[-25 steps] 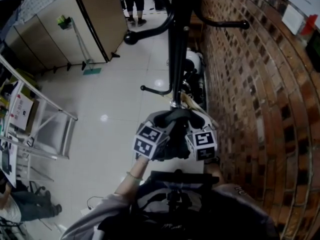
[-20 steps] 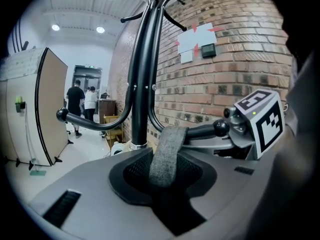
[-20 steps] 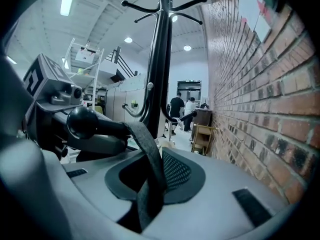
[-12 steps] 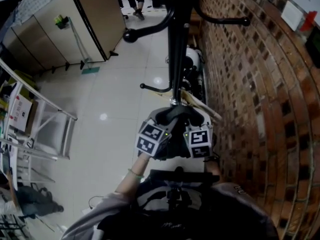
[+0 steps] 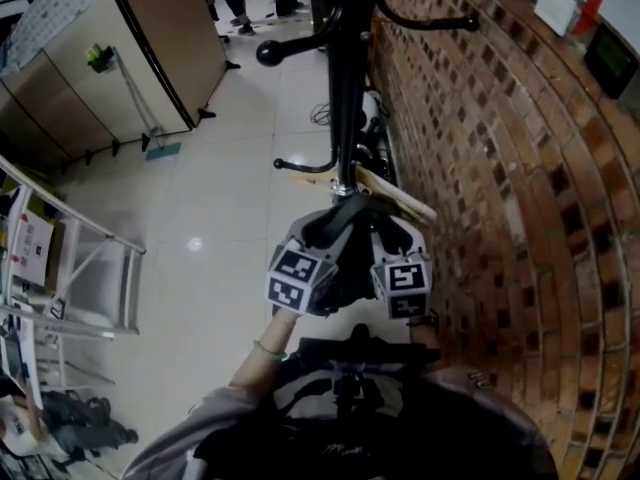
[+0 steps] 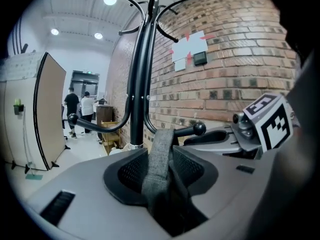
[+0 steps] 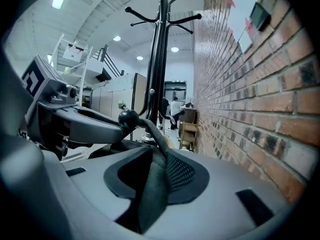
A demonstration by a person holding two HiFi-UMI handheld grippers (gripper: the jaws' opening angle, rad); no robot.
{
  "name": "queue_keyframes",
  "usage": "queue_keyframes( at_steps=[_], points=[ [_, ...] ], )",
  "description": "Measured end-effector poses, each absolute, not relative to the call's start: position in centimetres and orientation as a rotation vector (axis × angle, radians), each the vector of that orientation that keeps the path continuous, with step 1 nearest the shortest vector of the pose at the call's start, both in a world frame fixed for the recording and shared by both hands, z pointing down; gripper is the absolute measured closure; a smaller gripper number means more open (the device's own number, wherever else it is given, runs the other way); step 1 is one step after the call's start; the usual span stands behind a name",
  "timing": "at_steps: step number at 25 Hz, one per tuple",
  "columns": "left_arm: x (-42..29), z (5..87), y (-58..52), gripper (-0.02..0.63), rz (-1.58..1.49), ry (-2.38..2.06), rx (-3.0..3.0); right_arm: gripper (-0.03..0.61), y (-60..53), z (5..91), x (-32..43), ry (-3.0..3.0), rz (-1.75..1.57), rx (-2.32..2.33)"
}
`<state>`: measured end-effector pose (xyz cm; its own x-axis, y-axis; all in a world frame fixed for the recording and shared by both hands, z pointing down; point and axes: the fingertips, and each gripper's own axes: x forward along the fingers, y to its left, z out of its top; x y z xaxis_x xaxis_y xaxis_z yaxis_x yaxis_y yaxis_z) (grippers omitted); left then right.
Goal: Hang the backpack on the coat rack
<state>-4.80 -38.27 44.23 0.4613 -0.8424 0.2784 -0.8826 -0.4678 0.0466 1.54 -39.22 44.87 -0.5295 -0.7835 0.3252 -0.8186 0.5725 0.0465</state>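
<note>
your left gripper (image 6: 160, 171) jaws have just been opening round the strap (image 6: 161, 143), right gripper (image 7: 156, 170) clamps it, so check it sits behind the hook knob (image 7: 127, 118) first

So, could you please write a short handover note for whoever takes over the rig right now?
Left tool: at the top of the backpack. Its jaws have just been opening with the backpack between them; I cannot tell whether the pads press on it.
Right tool: beside it, also at the backpack's top; grip cannot be told.
Things: the backpack is right at the coat rack, and its handle strap seems looped over a lower hook.
Done: strap on hook, apparently.
Left: release both tools, check that it hangs, pull back.
</note>
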Motion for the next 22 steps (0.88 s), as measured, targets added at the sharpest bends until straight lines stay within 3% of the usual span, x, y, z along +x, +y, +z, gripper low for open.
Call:
queue_keyframes(
  at_steps=[3, 5, 7, 12, 22],
  points=[
    [-5.7, 44.4, -37.0, 0.488, 0.288, -1.485, 2.518, 0.488, -38.1, 44.7, 1.6, -2.486, 0.175, 1.365],
    [-6.4, 44.6, -36.0, 0.569, 0.295, -1.478, 2.525, 0.488, -36.8, 44.9, 1.3, -2.484, 0.203, 1.376],
    [-7.1, 44.5, -34.9, 0.601, 0.285, -1.468, 2.535, 0.513, -35.3, 44.9, 1.0, -2.476, 0.234, 1.405],
    [-7.9, 45.2, -32.4, 0.604, 0.281, -1.394, 2.555, 0.559, -32.5, 45.8, 1.1, -2.458, 0.296, 1.501],
    [-7.4, 47.4, -27.4, 0.606, 0.268, -1.236, 2.573, 0.567, -26.2, 46.9, 0.7, -2.419, 0.345, 1.587]
  ],
)
